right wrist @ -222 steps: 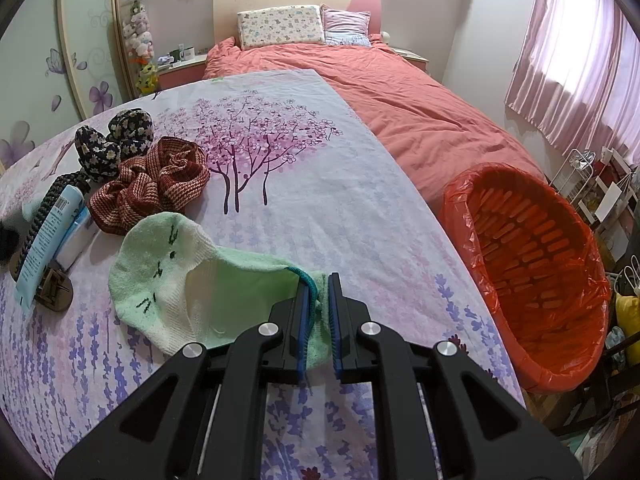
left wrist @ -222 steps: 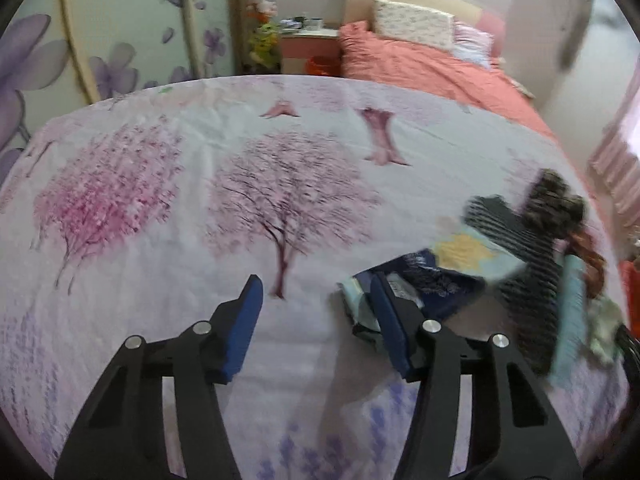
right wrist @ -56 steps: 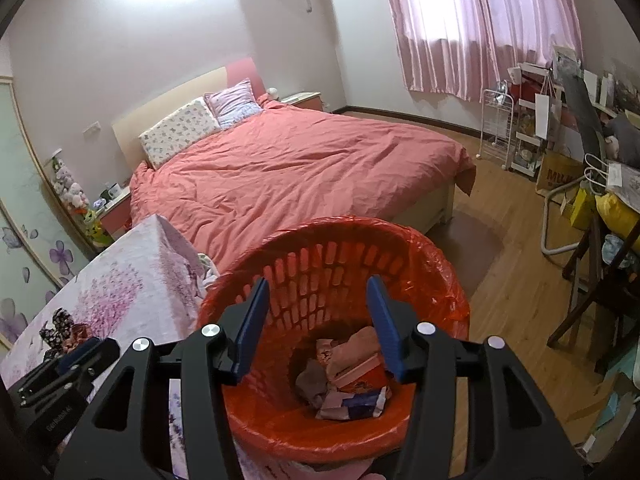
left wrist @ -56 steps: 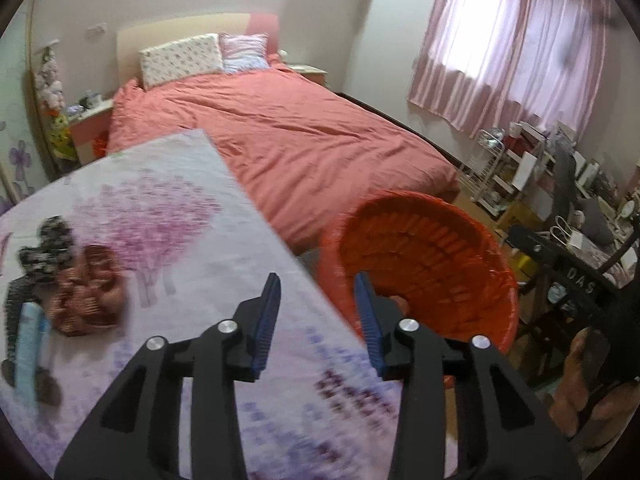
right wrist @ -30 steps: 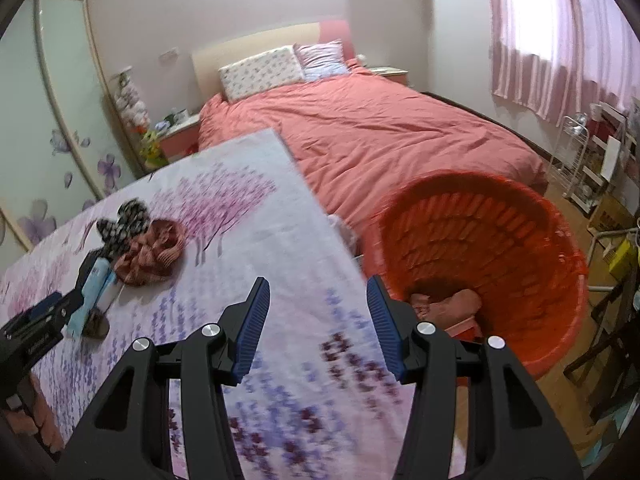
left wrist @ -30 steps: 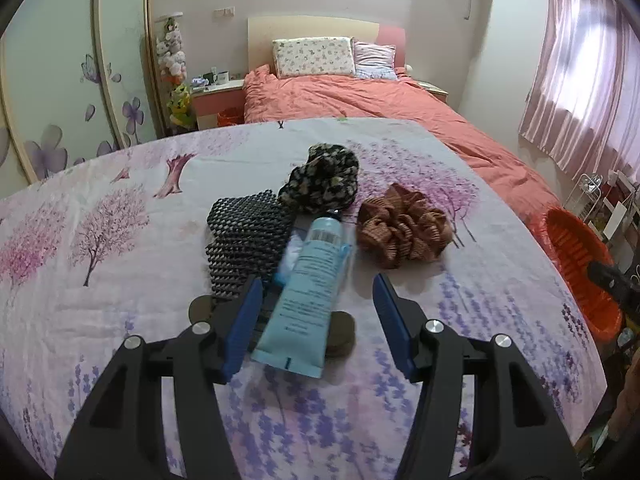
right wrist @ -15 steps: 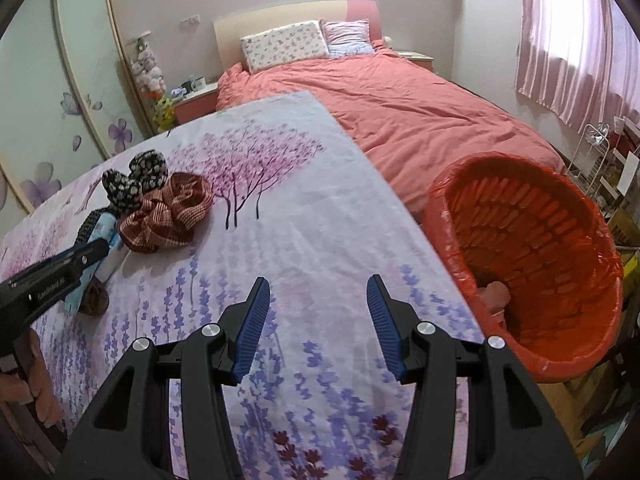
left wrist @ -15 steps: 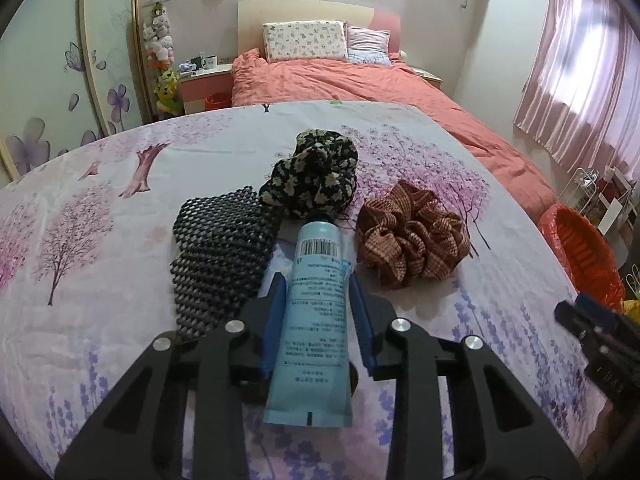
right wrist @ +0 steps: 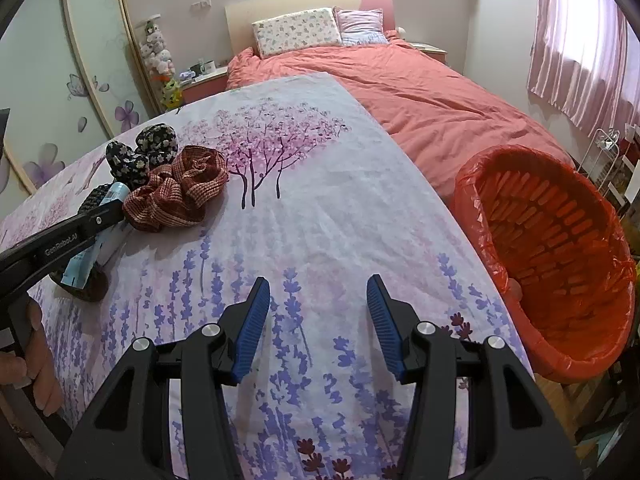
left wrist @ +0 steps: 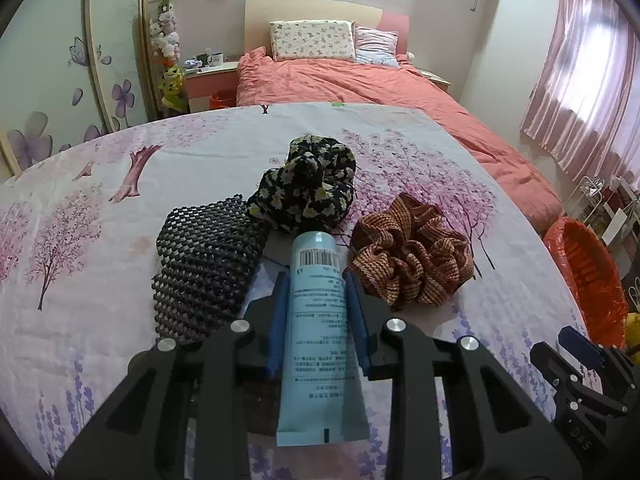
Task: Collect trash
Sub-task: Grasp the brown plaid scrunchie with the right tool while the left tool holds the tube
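Left tool (left wrist: 316, 296) has just been closing its jaws, pads now clamped on the light blue tube (left wrist: 318, 332) lying on the counter (left wrist: 100, 280). Past its tip sit a black floral scrunchie (left wrist: 308, 184), black mesh mat (left wrist: 204, 268) left, brown checked scrunchie (left wrist: 412, 256) right. Right tool (right wrist: 316, 316) hangs half open, empty; red basket (right wrist: 560, 256) off to its right.

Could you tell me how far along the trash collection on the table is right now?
Done: nothing shows inside the orange basket from here. In hand: the left tool has just been closing on the blue tube. Left: black mesh piece, floral scrunchie, brown scrunchie. The right tool is open, empty.
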`<state>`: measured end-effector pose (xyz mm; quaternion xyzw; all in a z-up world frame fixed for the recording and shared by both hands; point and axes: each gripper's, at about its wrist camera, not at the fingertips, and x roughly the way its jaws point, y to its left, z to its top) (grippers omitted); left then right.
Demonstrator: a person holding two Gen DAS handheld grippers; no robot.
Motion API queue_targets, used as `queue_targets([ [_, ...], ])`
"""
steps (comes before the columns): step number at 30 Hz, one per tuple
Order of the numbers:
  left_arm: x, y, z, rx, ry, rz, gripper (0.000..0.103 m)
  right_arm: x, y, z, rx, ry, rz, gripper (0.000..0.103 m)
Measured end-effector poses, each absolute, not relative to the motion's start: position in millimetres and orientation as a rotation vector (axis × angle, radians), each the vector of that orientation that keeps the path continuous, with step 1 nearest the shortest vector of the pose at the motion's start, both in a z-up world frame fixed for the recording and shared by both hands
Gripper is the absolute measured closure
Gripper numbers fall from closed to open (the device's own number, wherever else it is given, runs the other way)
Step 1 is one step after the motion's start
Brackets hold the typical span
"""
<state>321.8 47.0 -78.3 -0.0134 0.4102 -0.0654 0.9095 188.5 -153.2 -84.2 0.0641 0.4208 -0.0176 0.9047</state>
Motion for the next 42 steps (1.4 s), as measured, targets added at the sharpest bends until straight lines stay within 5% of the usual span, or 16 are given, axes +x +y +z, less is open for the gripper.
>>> queue_targets([
  [32, 249, 168, -45, -0.119, 0.767, -0.031, 0.074, 256, -82, -69, 0.158, 0.861, 0.129, 0.052],
  [36, 252, 183, -52, -0.139, 0.781, -0.011, 0.074, 263, -67, -71, 0.115, 0.859, 0.123, 0.039],
  [42, 256, 192, -62, -0.169, 0.802, -0.006, 0.074, 270, -52, -81, 0.018, 0.894, 0.103, 0.036],
])
